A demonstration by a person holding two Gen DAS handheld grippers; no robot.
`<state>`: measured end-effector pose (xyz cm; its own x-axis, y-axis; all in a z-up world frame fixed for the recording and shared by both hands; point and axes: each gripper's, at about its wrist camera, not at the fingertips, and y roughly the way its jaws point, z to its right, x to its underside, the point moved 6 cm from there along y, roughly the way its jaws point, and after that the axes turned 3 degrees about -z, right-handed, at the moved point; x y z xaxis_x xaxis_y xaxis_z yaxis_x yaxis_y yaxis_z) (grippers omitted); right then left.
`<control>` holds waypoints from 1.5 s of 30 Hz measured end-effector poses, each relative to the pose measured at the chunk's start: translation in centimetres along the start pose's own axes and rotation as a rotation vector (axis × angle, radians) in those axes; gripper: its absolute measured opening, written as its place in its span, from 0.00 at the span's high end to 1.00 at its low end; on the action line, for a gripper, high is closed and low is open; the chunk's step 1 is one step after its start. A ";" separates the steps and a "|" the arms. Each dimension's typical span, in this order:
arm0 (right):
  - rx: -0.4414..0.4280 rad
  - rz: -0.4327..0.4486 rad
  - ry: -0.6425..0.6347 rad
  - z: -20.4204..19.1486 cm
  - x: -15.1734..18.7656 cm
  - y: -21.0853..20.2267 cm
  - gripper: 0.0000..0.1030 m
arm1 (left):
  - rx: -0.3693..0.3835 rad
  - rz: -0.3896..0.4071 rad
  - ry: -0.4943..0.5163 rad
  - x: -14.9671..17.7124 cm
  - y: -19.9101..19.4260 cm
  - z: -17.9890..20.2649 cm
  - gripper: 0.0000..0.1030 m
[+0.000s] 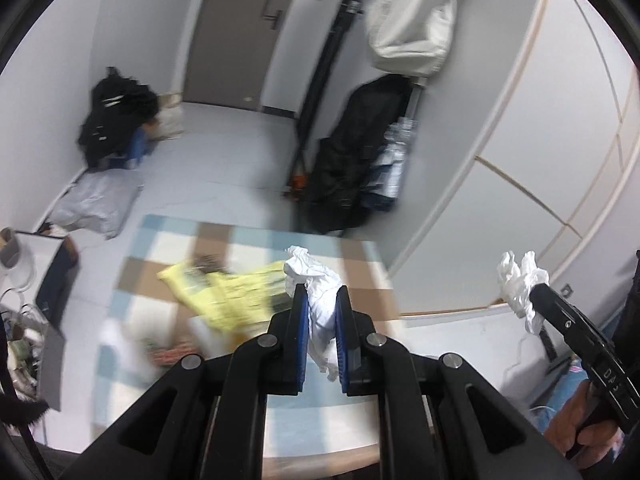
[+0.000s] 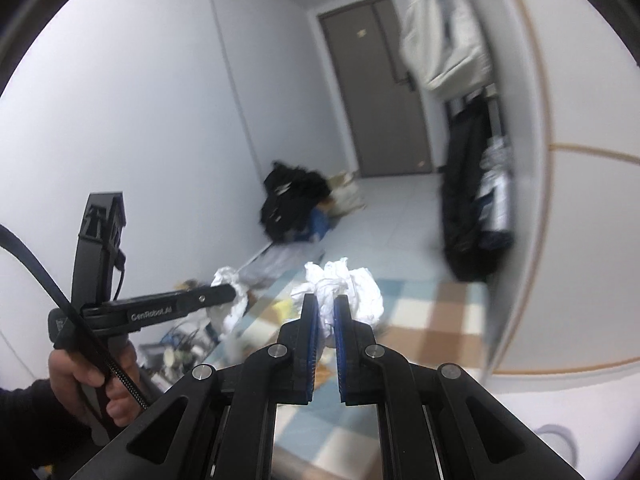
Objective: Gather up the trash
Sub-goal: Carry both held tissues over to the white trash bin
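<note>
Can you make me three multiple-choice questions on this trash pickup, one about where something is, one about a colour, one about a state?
1. Where is the yellow bag?
A. on the checked mat
B. hanging on the door
C. in the right tool

2. What colour is the paper wad in the left tool?
A. red
B. white
C. green

3. The right tool is:
A. wide open, nothing in it
B. shut on a bottle
C. shut on crumpled paper

A: it lies flat on the checked mat.
B: white between blue pads.
C: pads pinch white paper.

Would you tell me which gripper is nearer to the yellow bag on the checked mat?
Left. The left gripper, shut on a white tissue wad, hangs just above the yellow bag; the right gripper, holding another wad, is further off to the side.
</note>
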<state>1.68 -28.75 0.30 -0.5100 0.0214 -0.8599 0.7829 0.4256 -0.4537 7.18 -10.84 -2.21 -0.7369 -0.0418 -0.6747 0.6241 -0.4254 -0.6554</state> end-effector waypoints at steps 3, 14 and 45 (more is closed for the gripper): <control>0.070 0.034 0.031 3.6 -0.8 -2.7 0.93 | 0.051 -0.007 0.062 -0.9 1.4 4.2 0.92; 0.335 0.036 0.222 17.5 1.9 -9.5 0.93 | 0.219 -0.163 0.234 0.4 9.6 17.1 0.92; 0.298 -0.477 0.867 36.4 31.2 1.2 0.89 | 0.261 -0.961 0.418 19.3 33.9 28.0 0.92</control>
<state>-0.34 -60.49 -35.53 -0.7795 0.6042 -0.1651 0.4284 0.3220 -0.8443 6.82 -51.32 -27.93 -0.7111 0.7031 -0.0110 -0.2793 -0.2968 -0.9132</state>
